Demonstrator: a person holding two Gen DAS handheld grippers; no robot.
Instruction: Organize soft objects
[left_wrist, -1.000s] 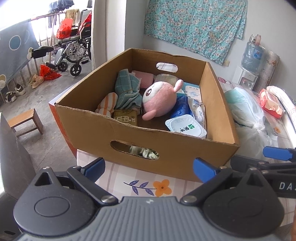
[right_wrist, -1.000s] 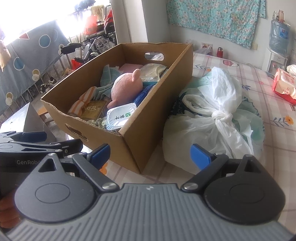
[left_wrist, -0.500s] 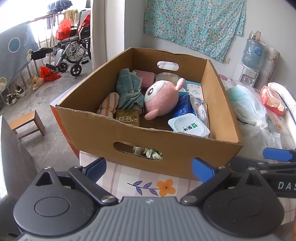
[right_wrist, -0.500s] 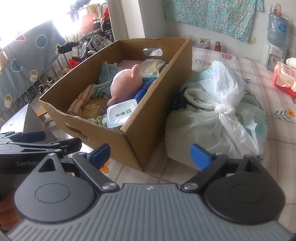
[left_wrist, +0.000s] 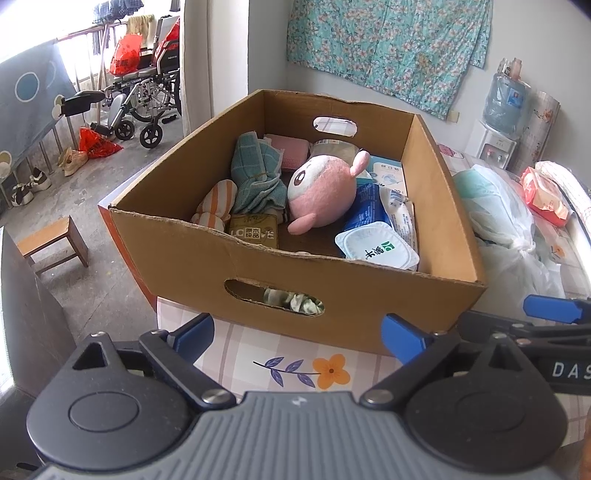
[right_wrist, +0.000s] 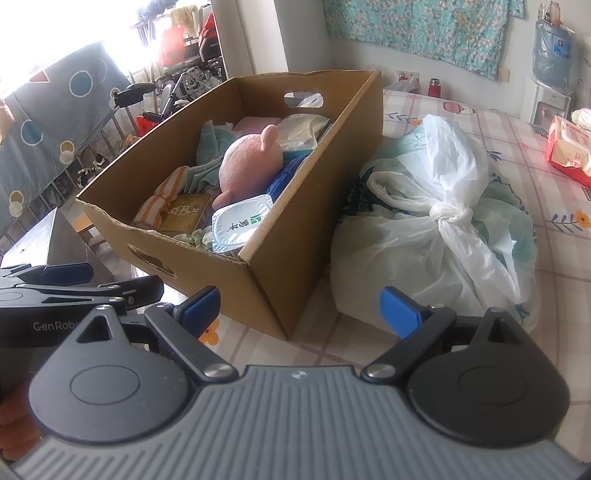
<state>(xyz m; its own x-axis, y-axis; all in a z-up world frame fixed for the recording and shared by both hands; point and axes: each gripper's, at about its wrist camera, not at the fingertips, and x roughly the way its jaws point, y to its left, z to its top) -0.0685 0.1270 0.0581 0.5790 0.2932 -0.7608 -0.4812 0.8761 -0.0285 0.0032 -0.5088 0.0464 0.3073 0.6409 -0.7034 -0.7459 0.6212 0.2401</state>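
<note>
A brown cardboard box stands on the table. Inside lie a pink plush toy, a teal checked cloth, an orange-striped soft item, a pink pad and several wipe packs. My left gripper hangs open just before the box's near wall, holding nothing. My right gripper is open too, in front of the box's near right corner. Each gripper shows at the edge of the other's view.
A knotted white plastic bag with soft contents lies right of the box. A red tissue pack sits at the far right of the checked tablecloth. Left of the table the floor drops away, with a small wooden stool and a wheelchair.
Both grippers have backed off and risen slightly, so the box sits a little farther and lower in view. Nothing was taken hold of; jaws stay open.
</note>
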